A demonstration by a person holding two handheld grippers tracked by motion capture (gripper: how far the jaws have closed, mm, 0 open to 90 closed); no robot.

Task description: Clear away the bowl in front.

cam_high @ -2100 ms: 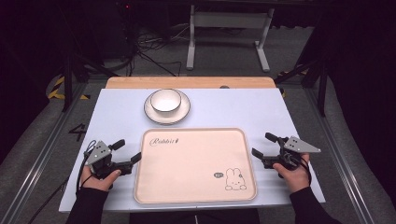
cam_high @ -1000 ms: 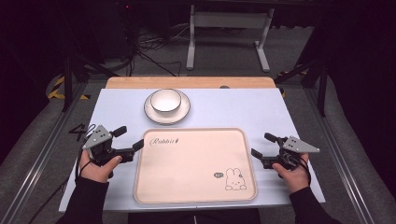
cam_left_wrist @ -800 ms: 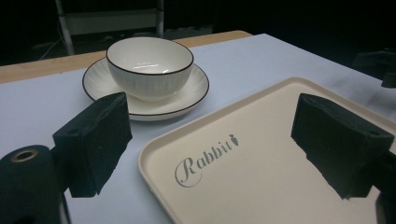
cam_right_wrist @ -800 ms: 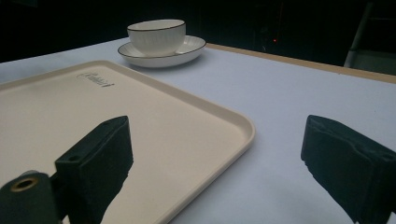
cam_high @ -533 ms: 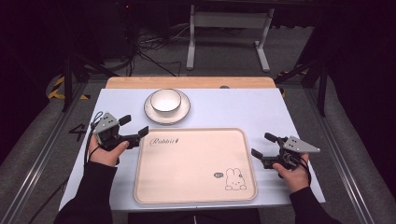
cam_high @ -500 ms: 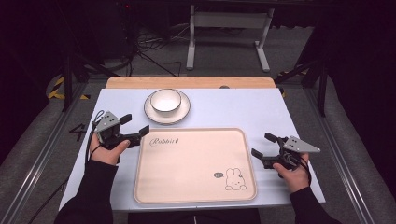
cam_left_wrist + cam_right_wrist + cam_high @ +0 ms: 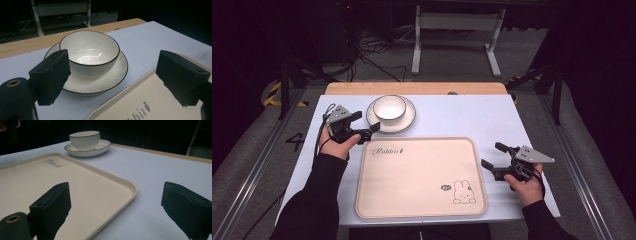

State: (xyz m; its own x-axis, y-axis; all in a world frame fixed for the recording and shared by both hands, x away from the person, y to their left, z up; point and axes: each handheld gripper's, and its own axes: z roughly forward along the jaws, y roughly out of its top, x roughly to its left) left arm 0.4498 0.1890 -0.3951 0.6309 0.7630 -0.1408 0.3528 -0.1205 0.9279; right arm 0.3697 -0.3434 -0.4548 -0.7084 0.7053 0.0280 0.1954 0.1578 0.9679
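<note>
Nearest the person, a cream tray (image 7: 421, 176) lies flat on the pale blue surface (image 7: 472, 115), its long axis running left to right, with a small rabbit drawing (image 7: 463, 191) near its right front corner and cursive writing (image 7: 387, 150) that seems to read "Rabbit", with a tiny carrot mark, near its far left corner. The right gripper (image 7: 498, 160) hovers just off the tray's right edge, its jaws wide apart and holding nothing; in the right gripper view the tray's rounded corner (image 7: 130, 185) lies between and ahead of them. Farther along, the left gripper (image 7: 363, 126) sits by the tray's far left corner, its jaws likewise spread wide and empty. Straight ahead of them, close but apart, a white bowl (image 7: 89, 51) with a dark rim stands upright in a matching saucer (image 7: 110, 79) just beyond the tray. The left hand is plainly the nearer to the bowl, so any grasp of it would likely fall to that side.
</note>
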